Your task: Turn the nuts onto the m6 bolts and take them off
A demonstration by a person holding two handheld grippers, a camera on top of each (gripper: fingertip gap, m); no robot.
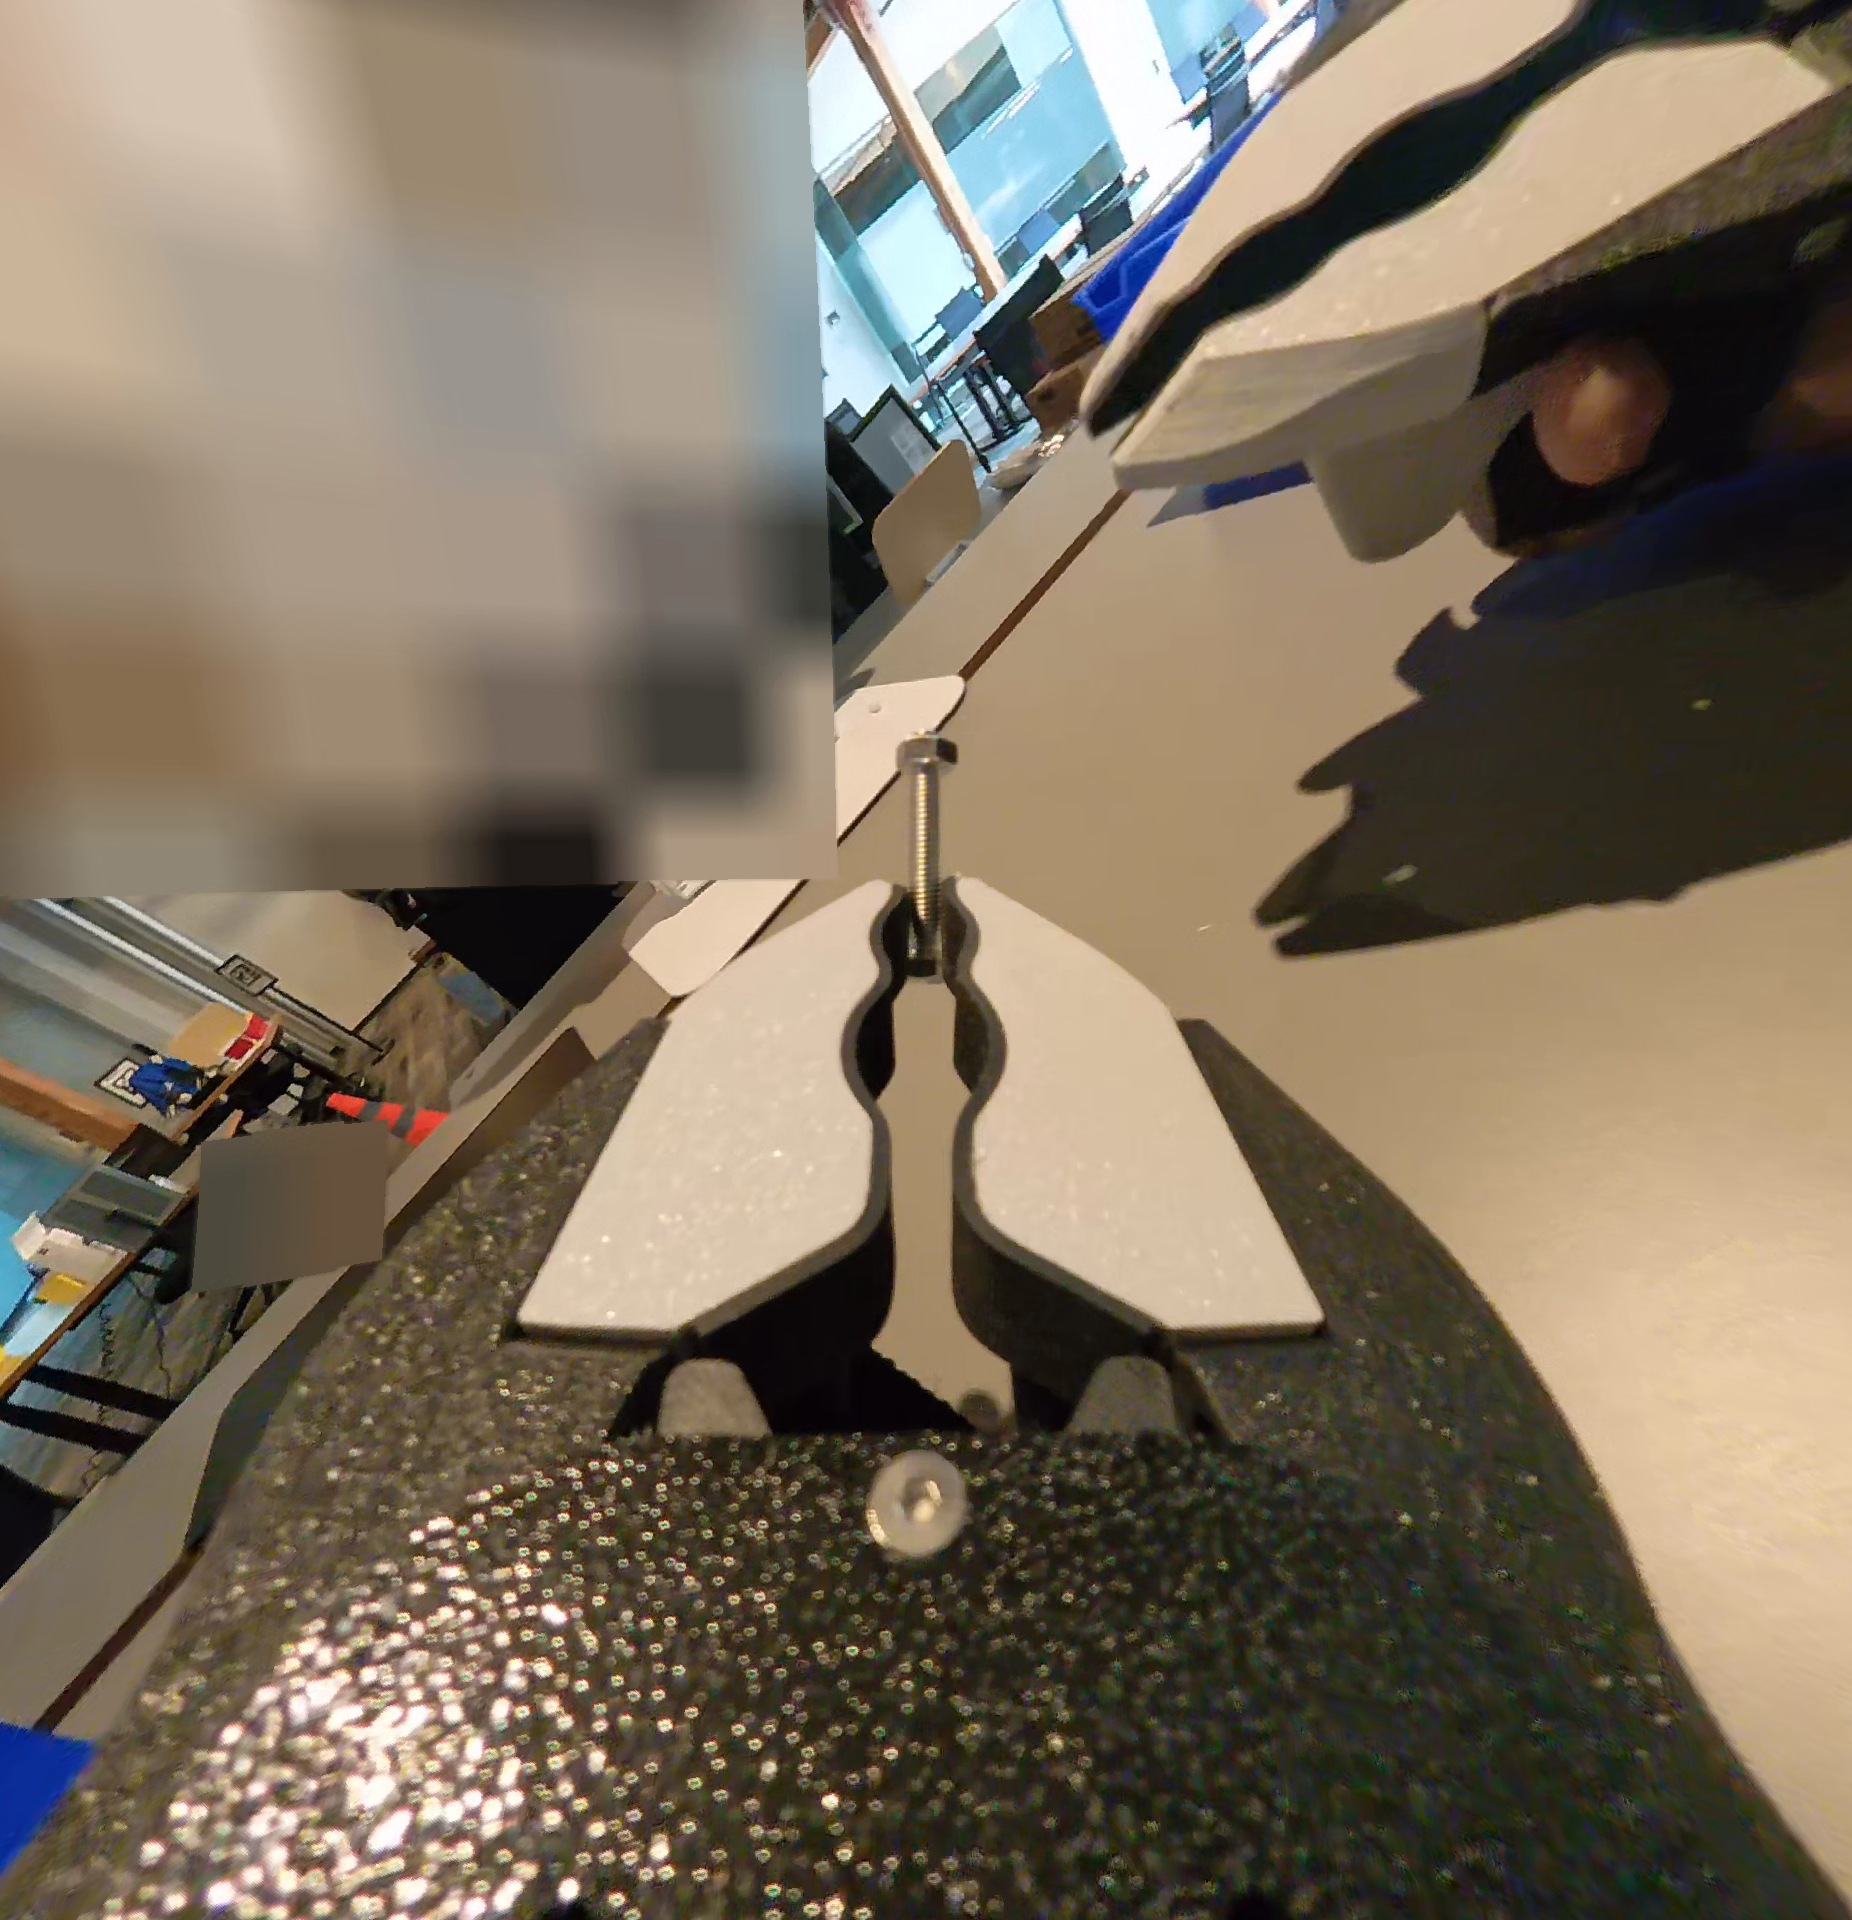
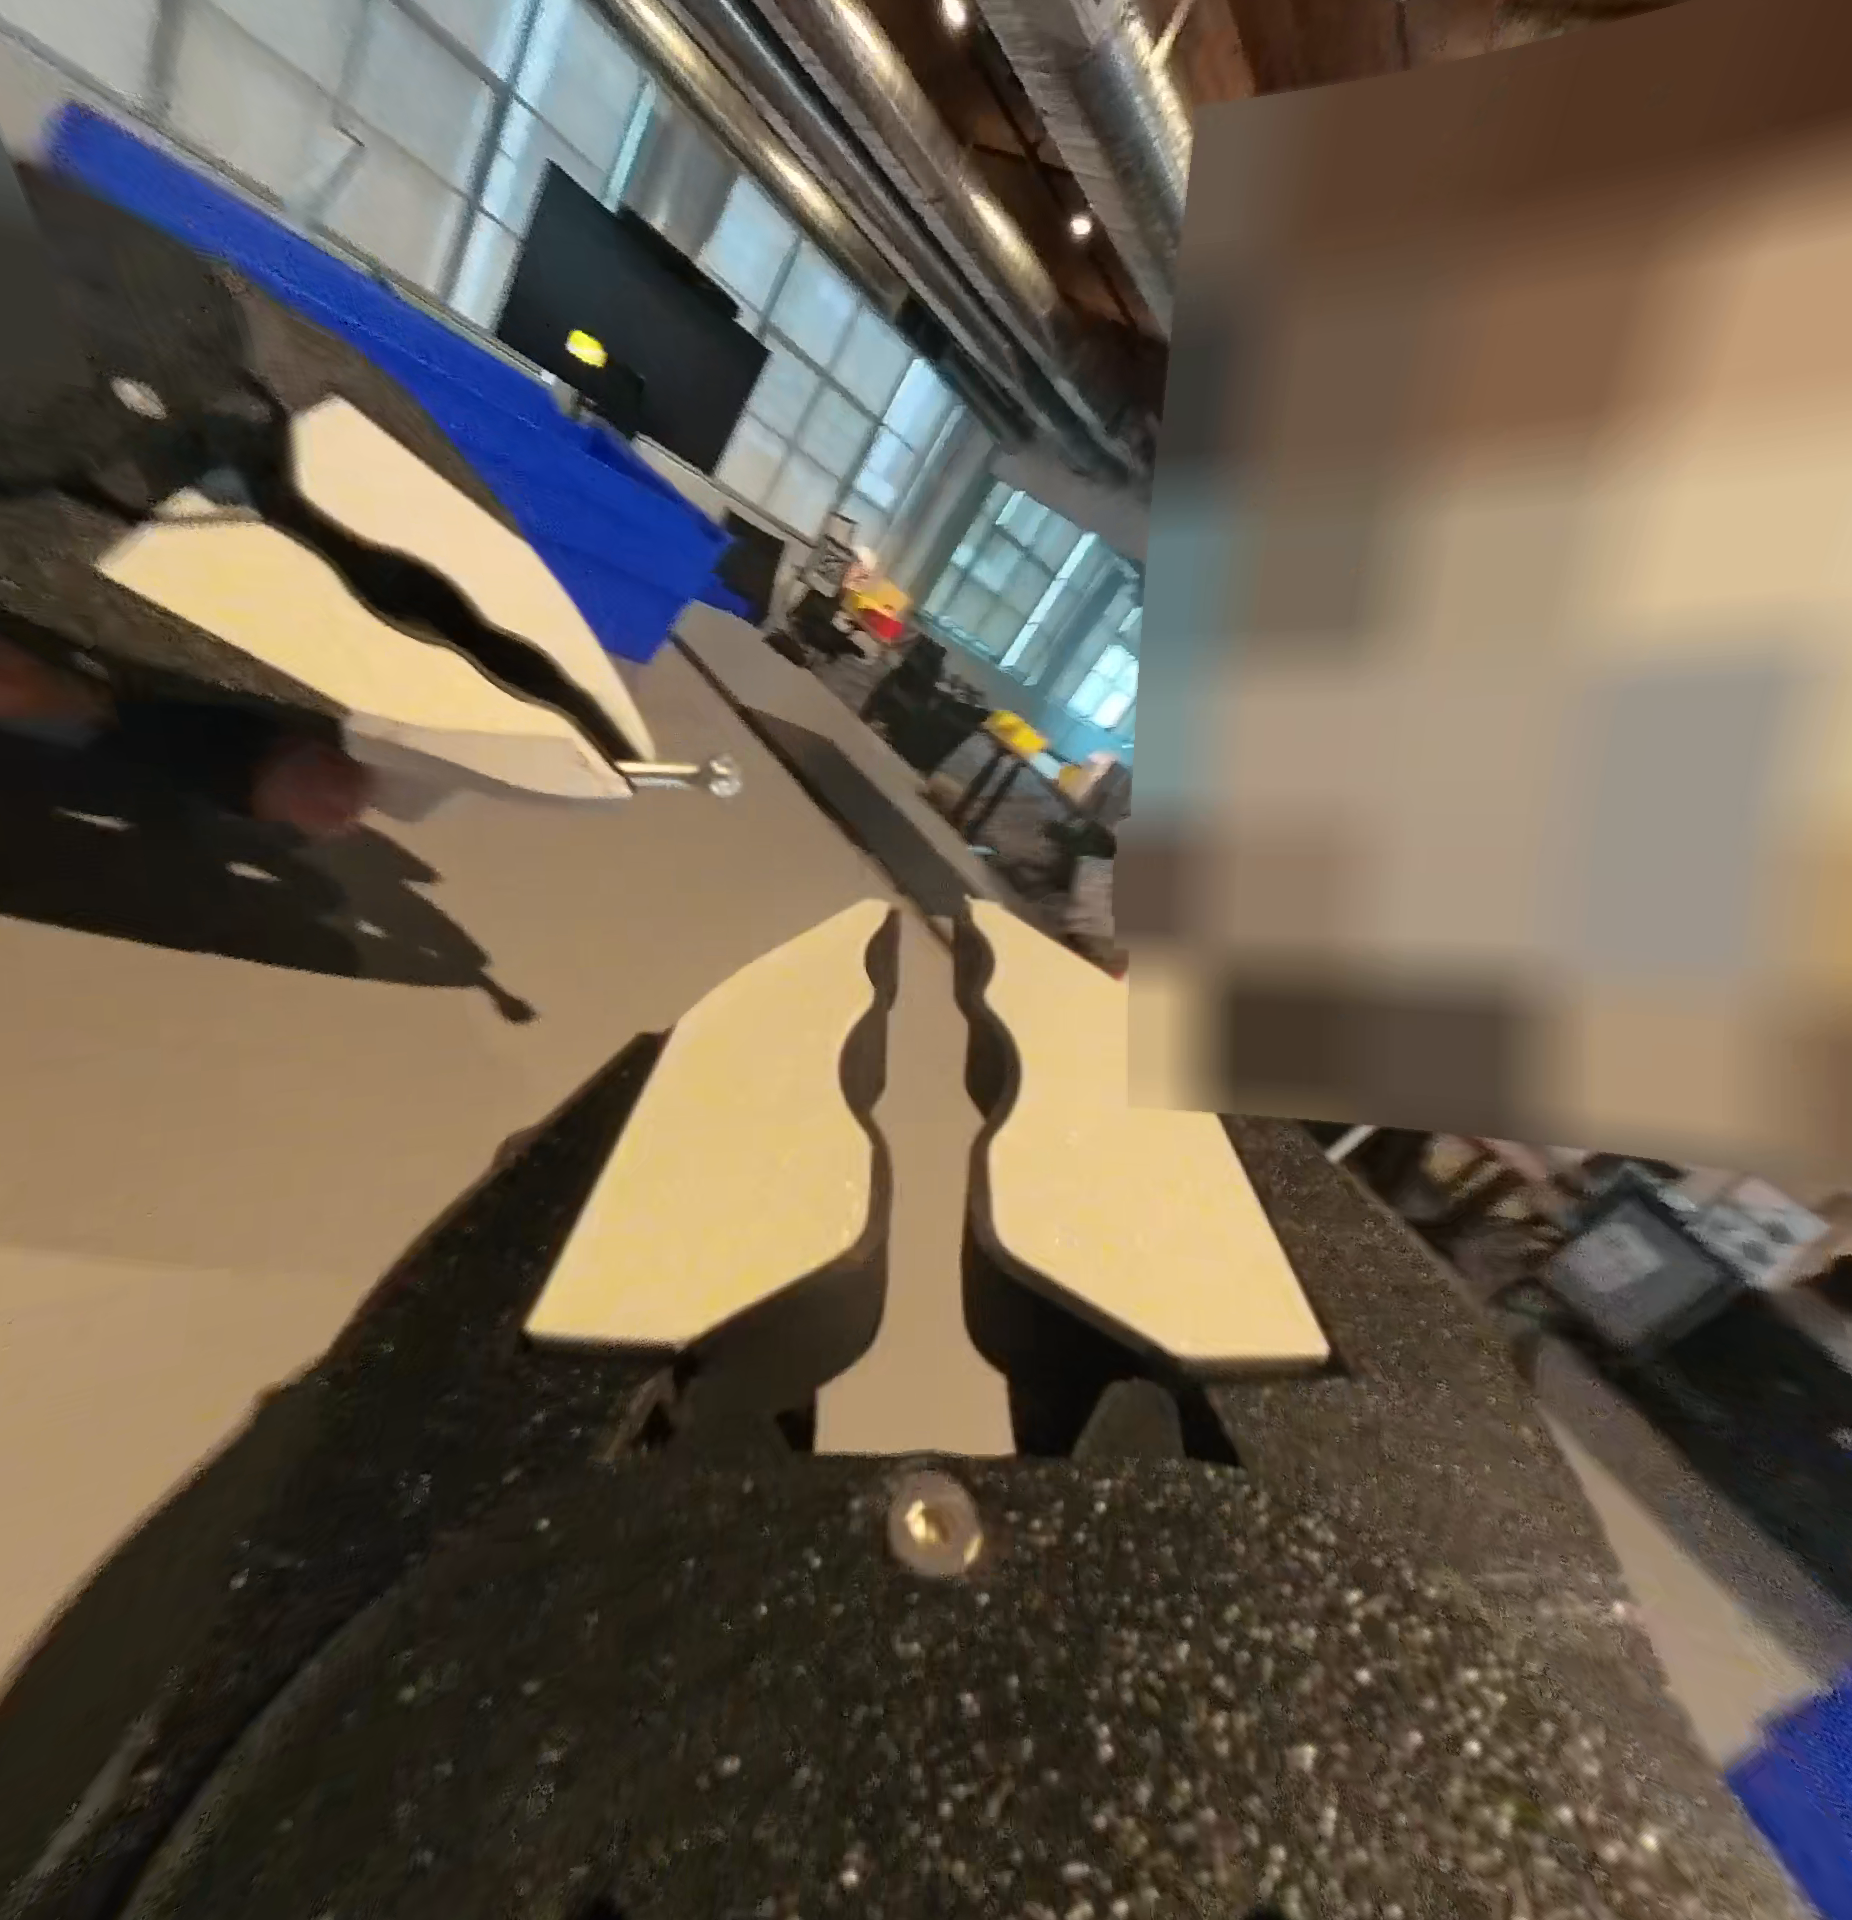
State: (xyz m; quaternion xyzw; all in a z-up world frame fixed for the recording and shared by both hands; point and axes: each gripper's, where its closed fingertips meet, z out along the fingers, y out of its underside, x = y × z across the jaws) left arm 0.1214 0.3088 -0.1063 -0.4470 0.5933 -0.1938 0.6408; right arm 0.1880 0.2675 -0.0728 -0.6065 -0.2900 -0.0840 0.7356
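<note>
My left gripper (image 1: 927, 914) is shut on a silver M6 bolt (image 1: 922, 831), gripping its near end at the fingertips. The bolt sticks straight out, and a small hex piece (image 1: 927, 750) sits at its far end; I cannot tell whether it is a nut or the bolt's head. The right wrist view shows this gripper (image 2: 626, 769) at the left with the bolt (image 2: 673, 774) pointing right. My right gripper (image 2: 932, 920) holds nothing, its fingers a narrow gap apart. It hovers over the table (image 1: 1421, 1143) up and right of the bolt (image 1: 1109, 416), apart from it.
A blue bin (image 2: 434, 343) stands behind the left gripper, and another blue bin (image 1: 1628, 561) lies under the right gripper. A blue edge (image 2: 1815, 1787) shows at the lower right. Desks and chairs stand beyond the far table edge.
</note>
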